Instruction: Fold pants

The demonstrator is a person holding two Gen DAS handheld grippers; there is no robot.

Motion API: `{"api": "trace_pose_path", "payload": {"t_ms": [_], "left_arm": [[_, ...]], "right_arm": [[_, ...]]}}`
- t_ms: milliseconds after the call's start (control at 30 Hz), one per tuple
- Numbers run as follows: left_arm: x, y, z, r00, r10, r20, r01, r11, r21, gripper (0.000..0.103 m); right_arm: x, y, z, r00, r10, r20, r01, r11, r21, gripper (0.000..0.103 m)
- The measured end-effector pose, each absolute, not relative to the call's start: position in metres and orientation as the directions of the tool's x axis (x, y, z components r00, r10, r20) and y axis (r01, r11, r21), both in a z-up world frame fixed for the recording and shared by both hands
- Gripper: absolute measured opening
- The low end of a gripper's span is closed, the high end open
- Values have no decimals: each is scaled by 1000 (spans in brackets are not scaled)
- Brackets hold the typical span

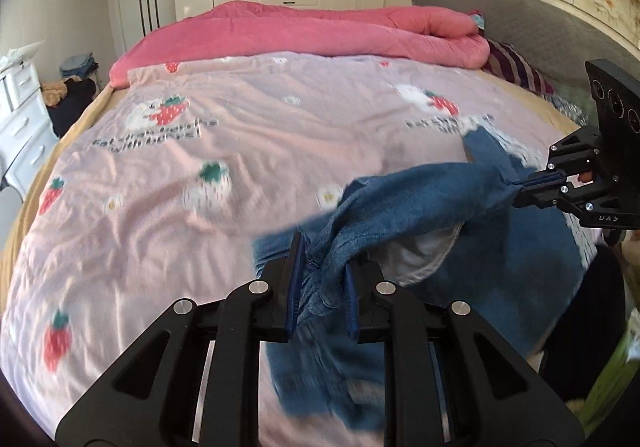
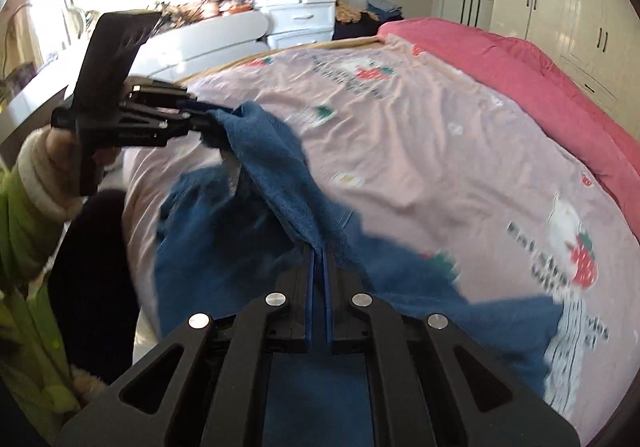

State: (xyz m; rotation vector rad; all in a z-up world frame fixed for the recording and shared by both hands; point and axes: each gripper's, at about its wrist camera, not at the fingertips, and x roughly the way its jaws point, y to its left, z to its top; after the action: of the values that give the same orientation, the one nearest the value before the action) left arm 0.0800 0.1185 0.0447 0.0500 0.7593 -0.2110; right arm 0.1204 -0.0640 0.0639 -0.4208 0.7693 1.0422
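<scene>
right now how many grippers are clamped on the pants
2. The left gripper grips bunched denim of the blue pants at the near bed edge; the right gripper pinches another part of the fabric, stretched between them above the pink sheet.

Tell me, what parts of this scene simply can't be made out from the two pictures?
- Pants shape: both views, blurred and bunched; legs and waistband indistinguishable.
- Bedsheet lettering: both views, motion blur.
- Cloth inside left hand-held gripper: left wrist view, fingers cover it.
- Right hand-held gripper: right wrist view, fabric hides fingertips.
- Person's body: right wrist view, cut by left edge.
</scene>
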Motion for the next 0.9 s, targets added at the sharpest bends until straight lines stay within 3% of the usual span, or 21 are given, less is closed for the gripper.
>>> {"api": "trace_pose_path", "payload": {"t_ms": [333,500,700,900], "left_arm": [[21,106,26,685,-136,-716,183,983,-13,11],[2,98,29,711,-72,-700,175,982,76,11],[-5,99,16,685,-34,-727,155,983,100,12],[-11,106,5,654,-36,-756,141,987,75,23]], "right_arm": [[66,-69,31,218,618,-756,-870,474,137,3],[48,-68,26,192,634,-749,-865,470,176,4],[34,-54,5,199,605,-771,-863,481,155,7],[32,-51,-12,181,591,-786,-842,506,187,9]]}}
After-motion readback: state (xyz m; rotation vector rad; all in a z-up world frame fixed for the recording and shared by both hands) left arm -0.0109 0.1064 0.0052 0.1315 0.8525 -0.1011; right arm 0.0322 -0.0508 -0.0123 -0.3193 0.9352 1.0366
